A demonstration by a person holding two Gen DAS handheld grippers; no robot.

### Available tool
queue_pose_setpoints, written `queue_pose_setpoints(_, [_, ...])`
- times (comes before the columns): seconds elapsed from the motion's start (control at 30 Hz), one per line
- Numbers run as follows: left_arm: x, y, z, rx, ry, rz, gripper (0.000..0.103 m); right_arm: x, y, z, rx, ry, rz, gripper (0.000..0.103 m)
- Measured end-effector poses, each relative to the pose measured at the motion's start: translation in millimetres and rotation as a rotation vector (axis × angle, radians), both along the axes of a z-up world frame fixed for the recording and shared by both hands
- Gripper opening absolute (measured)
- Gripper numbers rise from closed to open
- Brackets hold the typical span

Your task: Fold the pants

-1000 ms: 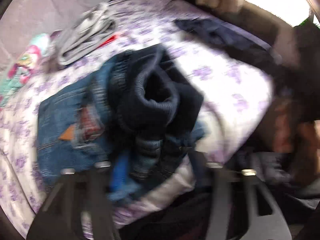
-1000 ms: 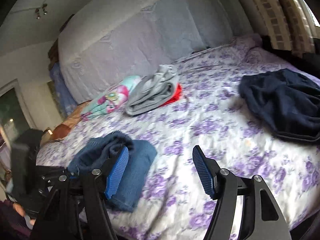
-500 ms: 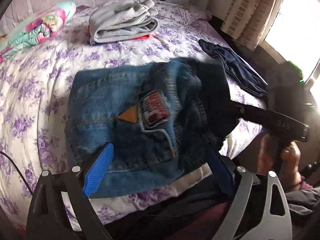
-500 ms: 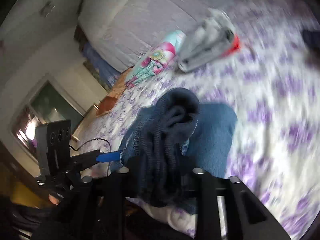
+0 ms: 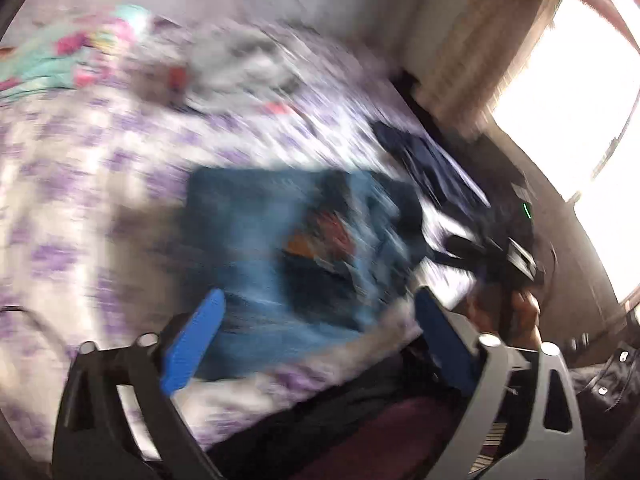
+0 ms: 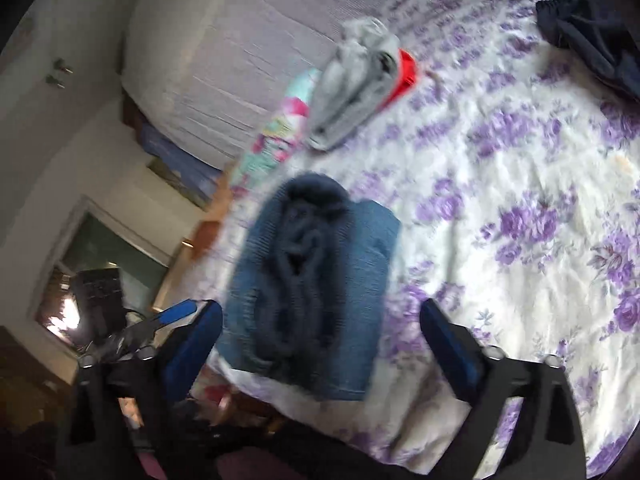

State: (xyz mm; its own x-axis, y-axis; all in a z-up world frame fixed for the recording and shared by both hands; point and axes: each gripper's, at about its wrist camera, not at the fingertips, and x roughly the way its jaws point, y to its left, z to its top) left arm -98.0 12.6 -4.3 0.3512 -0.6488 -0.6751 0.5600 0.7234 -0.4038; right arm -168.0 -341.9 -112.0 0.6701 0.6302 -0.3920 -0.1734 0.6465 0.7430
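Having let go of the jeans (image 6: 316, 300) since 0.5 s ago, right gripper (image 6: 320, 344) now hovering released; left gripper (image 5: 316, 336) likewise spread, gripping nothing. Lying folded at the bed's (image 6: 520, 184) near edge, dark sweater (image 6: 304, 272) resting on top.

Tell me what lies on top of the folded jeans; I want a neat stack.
A dark navy knit garment lies bunched along the top of the folded jeans, which rest on the floral bedsheet. The denim under the knit is covered.
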Motion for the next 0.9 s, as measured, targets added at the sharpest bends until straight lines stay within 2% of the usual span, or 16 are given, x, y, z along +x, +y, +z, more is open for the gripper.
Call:
queue_pose_setpoints(0.03, [9.1,12.8,-2.2,-0.009,0.015,0.041,0.098,3.2,1.0,-2.8,0.028,0.01,0.027,0.1])
queue_pose_setpoints(0.07, [24.9,27.6,-12.6,-0.028,0.073,0.091,0.098,8.4,0.7,-7.5,0.043,0.024,0.047,0.1])
queue_pose_setpoints(0.13, [49.3,38.8,-37.3,-0.071,0.181,0.127,0.098,15.7,10.8,-17.2,0.057,0.073,0.106,0.1])
queue_pose_setpoints(0.23, [70.3,24.4,-72.5,-0.108,0.303,0.09,0.097,30.7,32.0,-24.9,0.025,0.113,0.149,0.1])
queue_pose_setpoints(0.37, [75.8,-11.6,-90.4,-0.14,0.375,0.0,0.098,55.5,44.6,-31.3,0.057,0.196,0.16,0.1])
queue_pose_setpoints(0.47, [76.1,-37.7,-101.1,-0.07,0.372,-0.033,0.099,58.5,53.3,-30.0,0.003,0.206,0.167,0.1])
queue_pose_setpoints(0.53, [76.0,-40.9,-101.7,-0.075,0.368,-0.028,0.098,54.7,59.5,-28.1,-0.038,0.183,0.181,0.1])
queue_pose_setpoints(0.57, [73.3,-41.3,-98.1,-0.076,0.355,-0.032,0.095,53.2,61.1,-27.1,-0.051,0.175,0.179,0.094])
queue_pose_setpoints(0.6, [70.7,-40.7,-95.5,-0.077,0.345,-0.027,0.091,50.2,61.3,-26.0,-0.069,0.177,0.159,0.075])
queue_pose_setpoints(0.63, [67.6,-38.9,-92.2,-0.078,0.334,-0.018,0.083,46.5,60.3,-24.3,-0.084,0.184,0.135,0.07])
queue_pose_setpoints(0.67, [65.0,-37.0,-88.7,-0.076,0.323,-0.014,0.077,42.7,59.8,-20.1,-0.082,0.179,0.127,0.061])
queue_pose_setpoints(0.7, [60.9,-35.2,-81.6,-0.077,0.306,-0.006,0.076,36.7,61.3,-11.5,-0.102,0.153,0.122,0.057])
queue_pose_setpoints(0.8, [47.6,-34.2,-57.2,-0.086,0.253,-0.008,0.074,16.0,71.0,24.1,-0.166,0.045,0.127,0.056])
queue_pose_setpoints(0.9, [38.8,-28.0,-30.6,-0.111,0.193,-0.012,0.074,5.1,67.5,44.9,-0.152,-0.016,0.126,0.056])
